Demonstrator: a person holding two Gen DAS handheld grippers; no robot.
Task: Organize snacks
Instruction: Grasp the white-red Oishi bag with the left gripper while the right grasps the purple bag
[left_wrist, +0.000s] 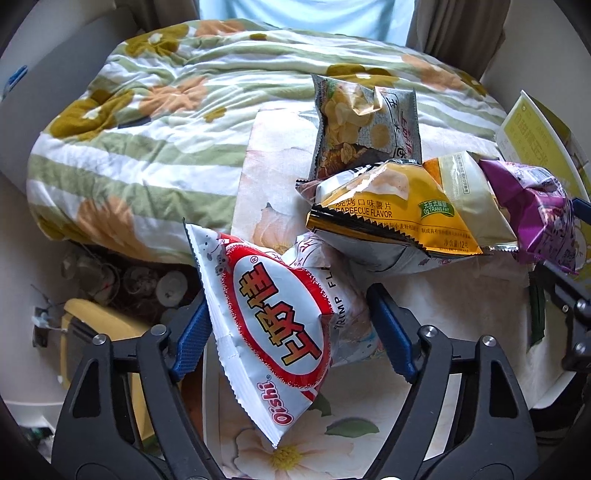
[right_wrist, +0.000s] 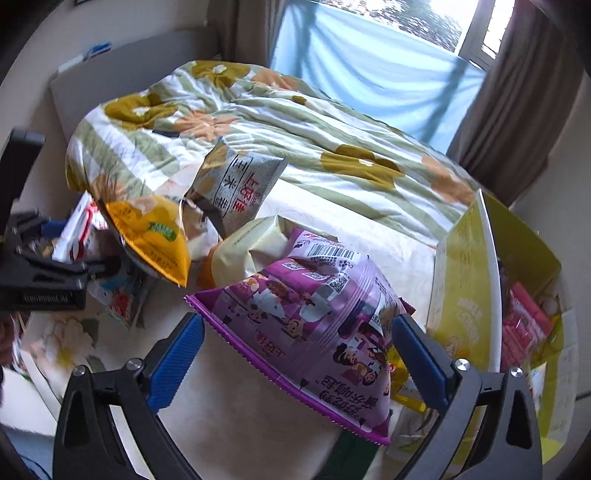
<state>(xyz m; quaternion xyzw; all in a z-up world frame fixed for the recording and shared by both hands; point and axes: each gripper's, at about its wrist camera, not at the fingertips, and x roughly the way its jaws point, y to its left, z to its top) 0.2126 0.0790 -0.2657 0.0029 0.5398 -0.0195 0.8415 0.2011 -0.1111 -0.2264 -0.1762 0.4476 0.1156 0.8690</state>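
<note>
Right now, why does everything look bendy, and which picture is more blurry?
Both views curve at their edges because of the fisheye lens. Left wrist view: sharp, with glare on the yellow chip bag. Right wrist view: softer, the yellow bag and the window smeared, the purple snack bag fairly clear.

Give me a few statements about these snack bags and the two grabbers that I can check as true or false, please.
1. The red and white Oishi bag sits between the fingers of the left gripper. True.
2. The purple bag lies between the fingers of the right gripper. True.
3. The yellow bag is printed with "shrimp flavor". False: it reads "barbecue flavor".
4. The yellow box is closed. False: it stands open, with pink packets inside.
5. The snacks lie on a bare wooden floor. False: they lie on a bed beside a flowered quilt.
</note>
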